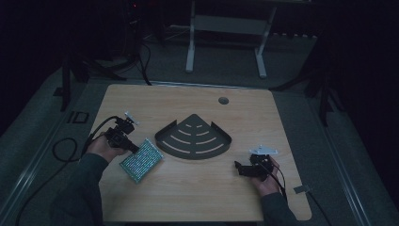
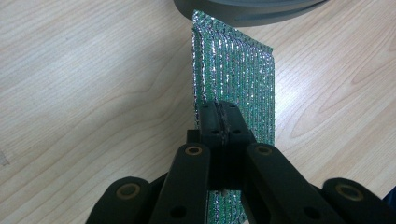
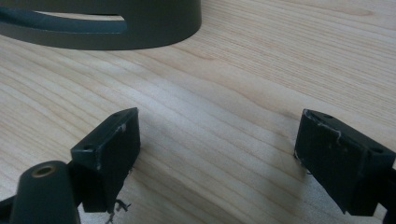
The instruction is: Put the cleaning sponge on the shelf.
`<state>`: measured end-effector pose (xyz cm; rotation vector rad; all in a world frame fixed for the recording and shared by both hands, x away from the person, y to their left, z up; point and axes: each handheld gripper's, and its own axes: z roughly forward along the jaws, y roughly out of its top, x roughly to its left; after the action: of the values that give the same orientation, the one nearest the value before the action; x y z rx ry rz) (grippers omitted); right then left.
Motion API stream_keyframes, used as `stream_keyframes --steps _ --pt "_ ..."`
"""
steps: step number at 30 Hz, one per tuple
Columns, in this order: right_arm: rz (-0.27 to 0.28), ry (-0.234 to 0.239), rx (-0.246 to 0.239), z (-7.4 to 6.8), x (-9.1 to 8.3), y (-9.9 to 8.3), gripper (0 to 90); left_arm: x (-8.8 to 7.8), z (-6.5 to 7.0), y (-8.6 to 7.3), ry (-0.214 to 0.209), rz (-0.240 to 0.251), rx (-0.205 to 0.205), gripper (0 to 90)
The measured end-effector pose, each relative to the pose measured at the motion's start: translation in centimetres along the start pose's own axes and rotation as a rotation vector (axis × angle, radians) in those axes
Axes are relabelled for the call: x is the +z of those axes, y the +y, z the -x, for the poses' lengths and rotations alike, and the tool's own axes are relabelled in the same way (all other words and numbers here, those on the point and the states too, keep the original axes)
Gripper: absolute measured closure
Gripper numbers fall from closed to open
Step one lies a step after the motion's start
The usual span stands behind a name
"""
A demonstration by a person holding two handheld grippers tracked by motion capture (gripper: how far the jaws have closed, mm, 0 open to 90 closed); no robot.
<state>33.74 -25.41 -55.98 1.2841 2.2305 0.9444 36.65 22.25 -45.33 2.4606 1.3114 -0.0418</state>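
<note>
Clamping one edge of a glittery green scouring pad (image 2: 233,70) between its two pads, the left claw (image 1: 134,149) held that pad tilted on edge over the bench (image 1: 188,197), the pad's far end lying just short of the grey corner shelf (image 1: 193,138). On the person's other side the right claw (image 1: 239,168) hovered low over bare wood with its jaws spread wide and nothing between them. Beyond both, the fan-shaped slotted shelf sat flat at the middle of the bench.
</note>
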Motion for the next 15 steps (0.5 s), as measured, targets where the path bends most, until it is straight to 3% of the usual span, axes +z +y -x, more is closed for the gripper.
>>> stream_keyframes --steps 15 --pt "0.0 0.0 -0.001 0.0 0.0 0.0 13.8 -1.5 0.1 0.9 0.01 0.026 0.017 90.0"
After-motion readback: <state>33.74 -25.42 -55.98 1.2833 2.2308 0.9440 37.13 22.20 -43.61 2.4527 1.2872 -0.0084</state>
